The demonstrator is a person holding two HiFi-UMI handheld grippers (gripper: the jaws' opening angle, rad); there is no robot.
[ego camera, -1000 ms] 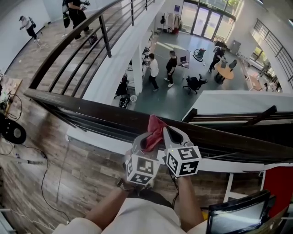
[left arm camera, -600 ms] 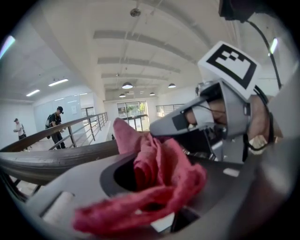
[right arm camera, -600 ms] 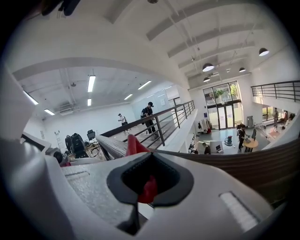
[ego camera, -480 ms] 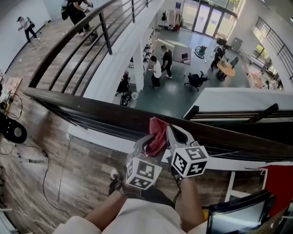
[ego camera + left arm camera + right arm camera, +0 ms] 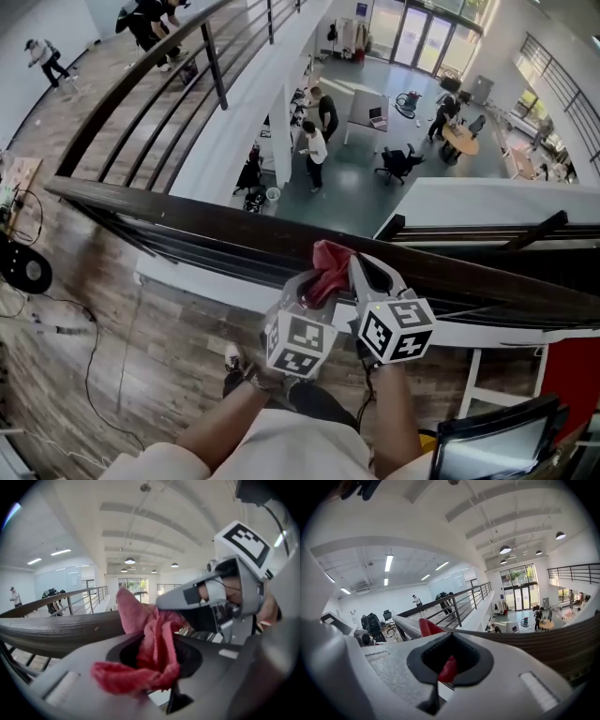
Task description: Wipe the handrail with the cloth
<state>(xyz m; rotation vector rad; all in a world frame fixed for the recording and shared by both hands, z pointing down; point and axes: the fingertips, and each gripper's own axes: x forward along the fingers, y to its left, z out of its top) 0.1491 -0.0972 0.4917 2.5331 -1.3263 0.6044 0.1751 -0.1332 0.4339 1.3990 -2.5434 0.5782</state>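
A dark wooden handrail (image 5: 187, 220) runs across the head view from the left edge to the lower right. A red cloth (image 5: 330, 261) lies bunched on top of it, held between both grippers. My left gripper (image 5: 307, 281) is shut on the cloth's near left side, and in the left gripper view folds of the cloth (image 5: 150, 644) spill out of its jaws in front of the handrail (image 5: 47, 632). My right gripper (image 5: 362, 272) is shut on the cloth's right side. In the right gripper view a small red fold of cloth (image 5: 449, 667) shows between the closed jaws.
Beyond the rail is a drop to a lower floor (image 5: 356, 187) where people walk. A second railing (image 5: 159, 66) runs off at the upper left. Cables (image 5: 84, 366) and a black round object (image 5: 23, 272) lie on the wooden floor. A dark screen (image 5: 497, 445) and a red panel (image 5: 567, 375) are at the lower right.
Both grippers and the cloth have slid a little to the right along the handrail. The people on the floor below have walked on.
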